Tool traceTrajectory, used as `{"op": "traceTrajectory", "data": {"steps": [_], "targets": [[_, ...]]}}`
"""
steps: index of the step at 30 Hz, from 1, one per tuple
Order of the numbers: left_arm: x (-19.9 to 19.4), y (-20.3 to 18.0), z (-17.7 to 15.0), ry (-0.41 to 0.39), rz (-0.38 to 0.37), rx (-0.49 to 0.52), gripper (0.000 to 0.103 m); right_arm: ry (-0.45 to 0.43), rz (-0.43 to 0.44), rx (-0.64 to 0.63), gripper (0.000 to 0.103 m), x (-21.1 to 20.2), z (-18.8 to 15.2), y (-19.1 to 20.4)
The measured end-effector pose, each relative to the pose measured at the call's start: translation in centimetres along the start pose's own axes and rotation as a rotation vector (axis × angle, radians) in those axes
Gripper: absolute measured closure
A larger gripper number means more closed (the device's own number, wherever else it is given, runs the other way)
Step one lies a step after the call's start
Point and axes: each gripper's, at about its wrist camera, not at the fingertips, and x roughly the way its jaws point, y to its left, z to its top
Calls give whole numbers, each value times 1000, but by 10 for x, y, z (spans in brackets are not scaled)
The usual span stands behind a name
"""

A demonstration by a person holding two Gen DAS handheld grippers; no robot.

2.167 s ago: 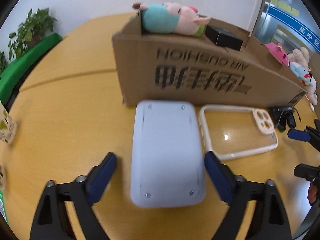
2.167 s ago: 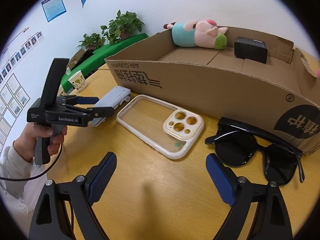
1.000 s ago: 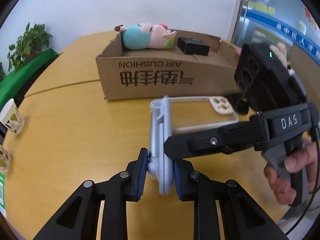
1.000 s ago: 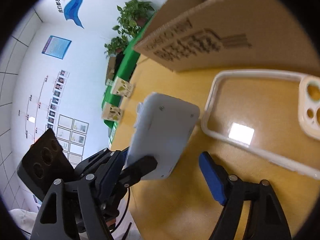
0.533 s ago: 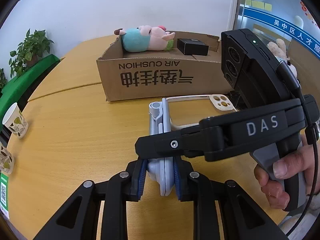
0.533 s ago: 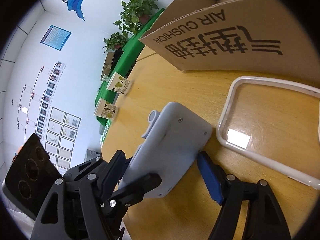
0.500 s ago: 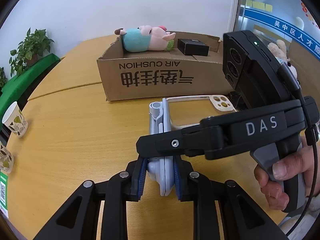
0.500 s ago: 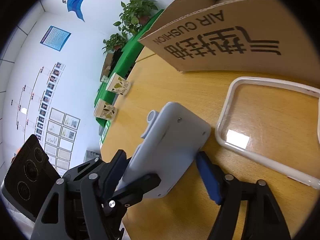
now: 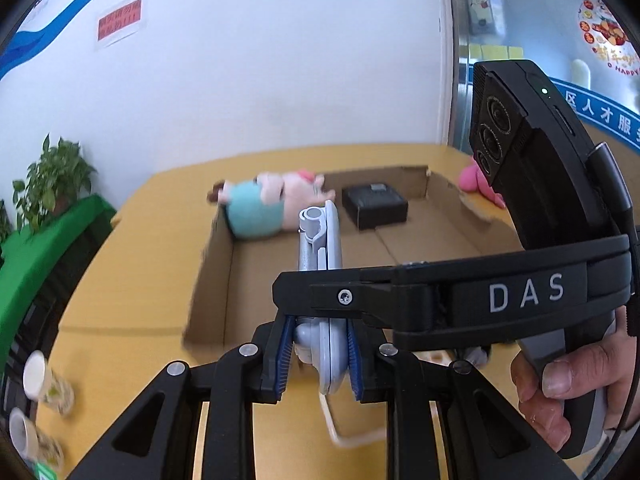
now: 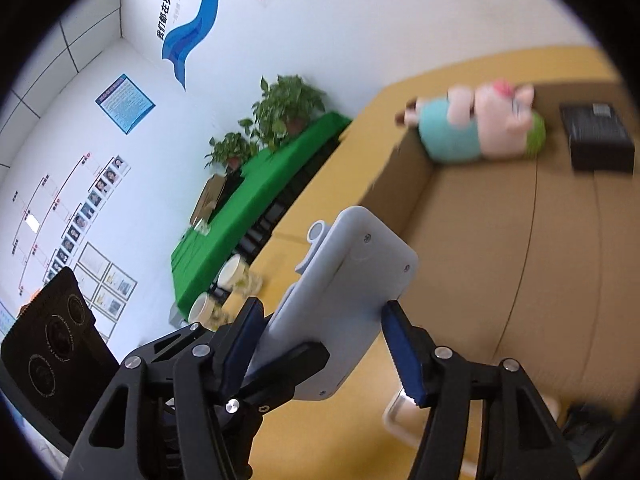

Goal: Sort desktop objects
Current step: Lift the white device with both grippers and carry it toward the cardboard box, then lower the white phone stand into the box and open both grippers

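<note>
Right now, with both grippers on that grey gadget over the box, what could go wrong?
1. The left gripper pinches only the thin bottom edge of the grey device; it could twist out.
2. The right gripper has just been closing across its flat sides; a mistimed handover could drop it onto the plush pig or black box.

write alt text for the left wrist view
The left gripper is shut edge-on on a pale grey device, raised before an open cardboard box holding a plush pig; the right gripper crosses it.
</note>
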Motion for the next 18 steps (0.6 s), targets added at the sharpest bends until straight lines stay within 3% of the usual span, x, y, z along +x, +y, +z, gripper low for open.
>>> {"op": "traceTrajectory", "data": {"steps": [4, 8, 13, 18], "targets": [[39, 25, 45, 7, -15, -28, 82, -11, -26, -18, 42, 12, 60, -16], [85, 50, 70, 60, -2, -55, 82, 36, -8, 10, 42, 49, 104, -40], [145, 79, 78, 167, 43, -96, 82, 124, 45, 71, 47, 101, 129, -76], [184, 93, 66, 268, 79, -121, 82, 204, 62, 105, 51, 145, 135, -102]]}}
